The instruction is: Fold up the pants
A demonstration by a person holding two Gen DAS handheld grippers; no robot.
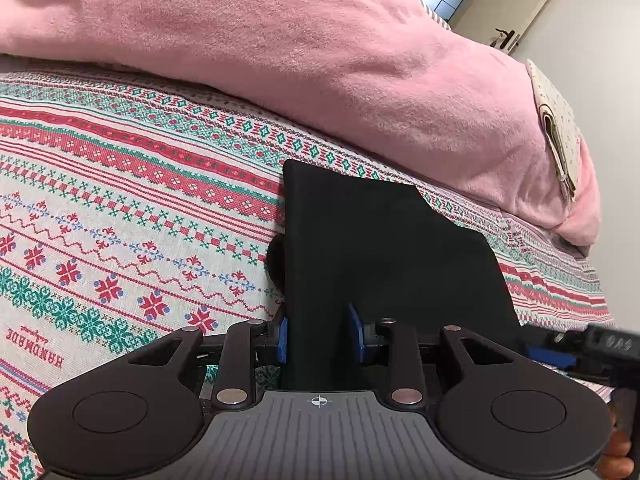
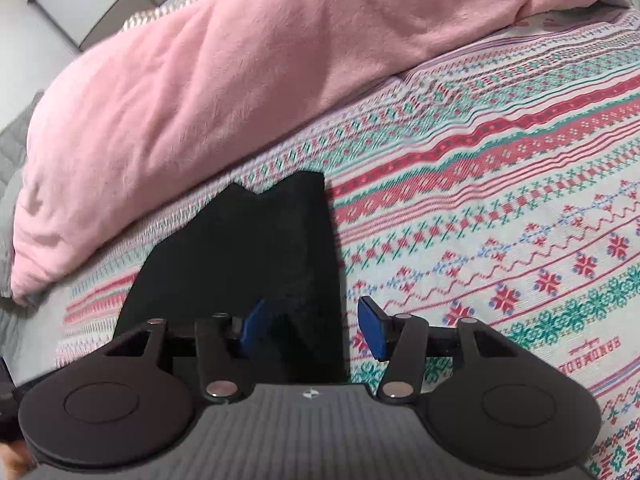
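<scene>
The black pants (image 1: 380, 248) lie folded into a compact stack on the patterned bedspread (image 1: 120, 208). My left gripper (image 1: 322, 334) straddles the stack's near left edge, with its blue pads (image 1: 283, 338) apart and black cloth between them. In the right wrist view the pants (image 2: 256, 256) run up the middle. My right gripper (image 2: 314, 326) is open over their near right edge, one blue pad (image 2: 252, 328) over the cloth and the other over the bedspread (image 2: 500, 200). The right gripper's tip also shows at the right of the left wrist view (image 1: 576, 350).
A bulky pink fleece blanket (image 1: 320, 48) lies heaped behind the pants, also in the right wrist view (image 2: 224, 60). A folded cream cloth (image 1: 560, 136) rests on its right end. Wall, door and window are beyond.
</scene>
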